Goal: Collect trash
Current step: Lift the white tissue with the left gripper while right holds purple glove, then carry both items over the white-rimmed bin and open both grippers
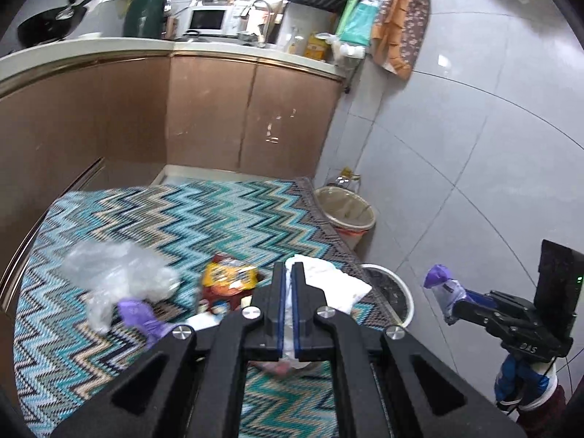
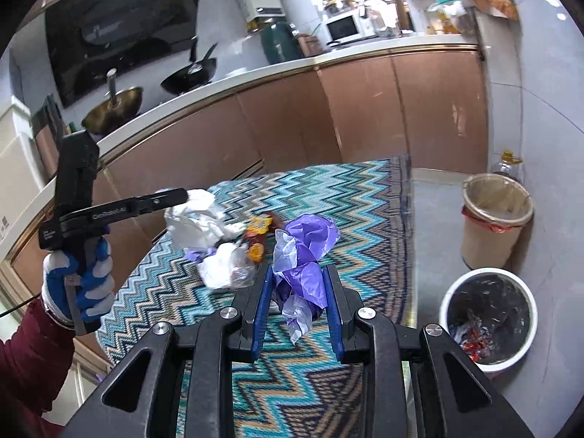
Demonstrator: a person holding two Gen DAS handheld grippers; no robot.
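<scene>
My left gripper (image 1: 288, 269) is shut on a crumpled white paper wad (image 1: 328, 284) and holds it above the zigzag rug (image 1: 175, 211); the same gripper and wad (image 2: 193, 219) show in the right wrist view. My right gripper (image 2: 297, 273) is shut on a purple and clear plastic bag (image 2: 304, 252), held above the rug, left of the white bin (image 2: 489, 319). It also shows in the left wrist view (image 1: 441, 286). On the rug lie a clear plastic bag (image 1: 116, 273), a yellow-red snack wrapper (image 1: 228, 279) and a purple scrap (image 1: 140, 314).
The white bin with a black liner holds some trash. A tan bin (image 2: 494, 215) stands behind it by the tiled wall, with a bottle (image 2: 507, 162) behind. Brown kitchen cabinets (image 1: 204, 109) run along the far side of the rug.
</scene>
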